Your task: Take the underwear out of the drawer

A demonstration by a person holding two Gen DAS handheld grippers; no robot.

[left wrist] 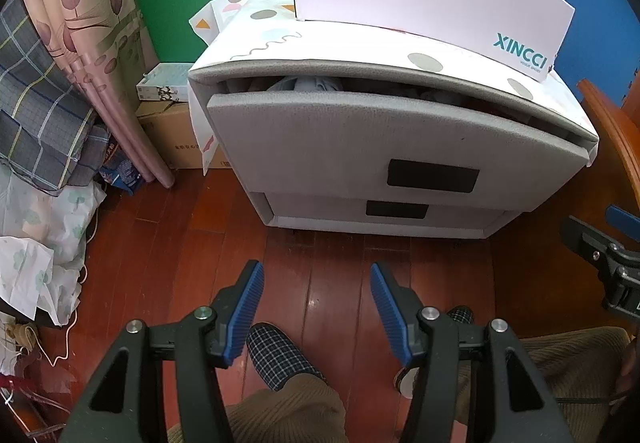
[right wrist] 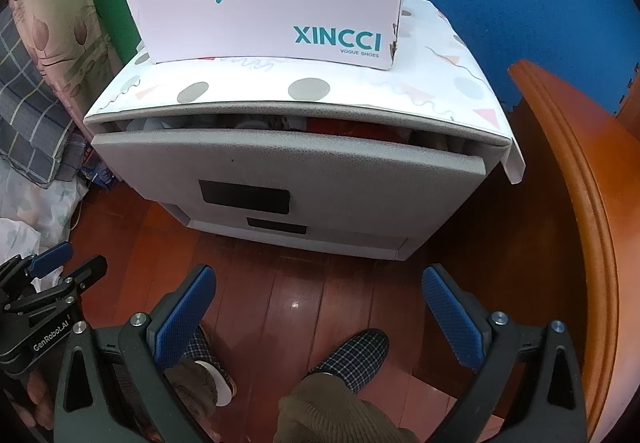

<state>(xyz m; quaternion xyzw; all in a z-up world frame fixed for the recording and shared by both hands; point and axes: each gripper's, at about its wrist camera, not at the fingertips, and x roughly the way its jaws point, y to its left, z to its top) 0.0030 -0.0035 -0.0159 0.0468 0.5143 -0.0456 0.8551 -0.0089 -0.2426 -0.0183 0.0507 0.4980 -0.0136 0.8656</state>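
The top drawer [left wrist: 360, 147] of a grey padded cabinet [right wrist: 440, 239] sat in the middle of both views, its front tilted slightly outward so that a narrow gap showed along its upper edge. Its long axis ran across the frame, left to right, and its face pointed toward the cameras. A black rectangular handle [left wrist: 433, 178] marked the front, and a second one sat on the lower drawer [left wrist: 384, 213] beneath. Through the gap, crumpled clothes [left wrist: 308, 85] in pale blue-grey and white showed, with something red [right wrist: 360, 129] toward the right in the right wrist view; which piece was underwear could not be told. A white shoebox [right wrist: 272, 11] with teal lettering stood on the patterned cloth [right wrist: 248, 91] over the cabinet top.

The left gripper [left wrist: 317, 299] hung at lower centre over the wooden floor [left wrist: 340, 255], jaws partly apart and grasping nothing. The right gripper [right wrist: 319, 295] stood spread wide, also empty. Checked slippers [right wrist: 356, 351] showed below them.
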